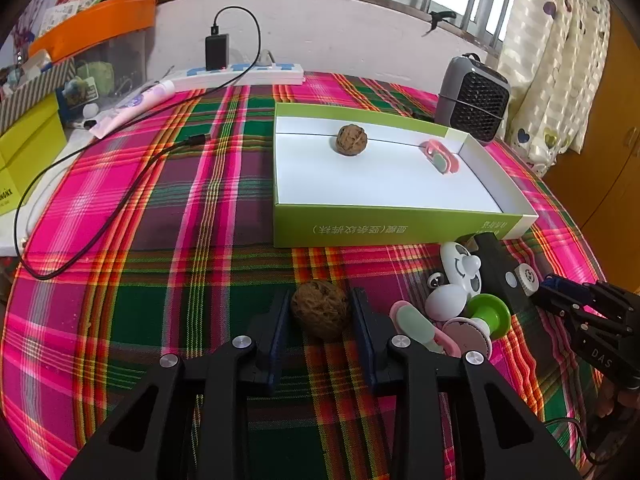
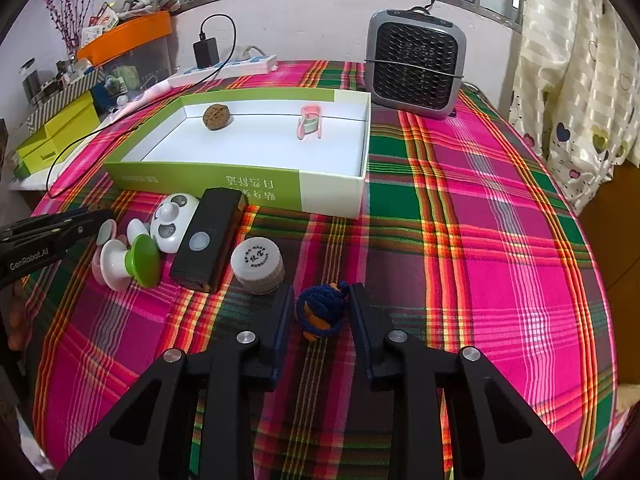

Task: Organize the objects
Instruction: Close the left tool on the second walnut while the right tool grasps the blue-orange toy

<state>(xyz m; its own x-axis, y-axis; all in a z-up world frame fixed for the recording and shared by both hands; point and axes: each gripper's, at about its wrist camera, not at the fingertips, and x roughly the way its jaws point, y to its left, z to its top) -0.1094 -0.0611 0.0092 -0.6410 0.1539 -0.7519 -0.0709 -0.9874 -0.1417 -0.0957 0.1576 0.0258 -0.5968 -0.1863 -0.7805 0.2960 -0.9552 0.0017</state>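
Observation:
A green-and-white box lid [image 1: 392, 229] [image 2: 208, 182] lies on the plaid cloth and holds a walnut [image 1: 351, 140] [image 2: 217, 117] and a pink clip [image 1: 440, 157] [image 2: 309, 122]. My left gripper [image 1: 320, 312] has its jaws around a second walnut [image 1: 320, 314] that rests on the cloth; the pads look to touch it. My right gripper [image 2: 320, 310] has its jaws around a blue-and-orange knitted ball [image 2: 320, 312] on the cloth. Between them lie a panda toy [image 1: 460, 266] [image 2: 174, 222], a black box [image 2: 210, 240], a green-and-white spool [image 1: 484, 316] [image 2: 136, 260], a pink clip [image 1: 416, 330] and a grey cap [image 2: 258, 266].
A grey fan heater [image 1: 472, 100] [image 2: 416, 62] stands behind the lid. A power strip with a charger [image 1: 218, 54] [image 2: 206, 54] and a black cable [image 1: 120, 200] run across the left of the cloth. Yellow boxes [image 1: 24, 148] and an orange bin [image 1: 96, 26] stand at far left.

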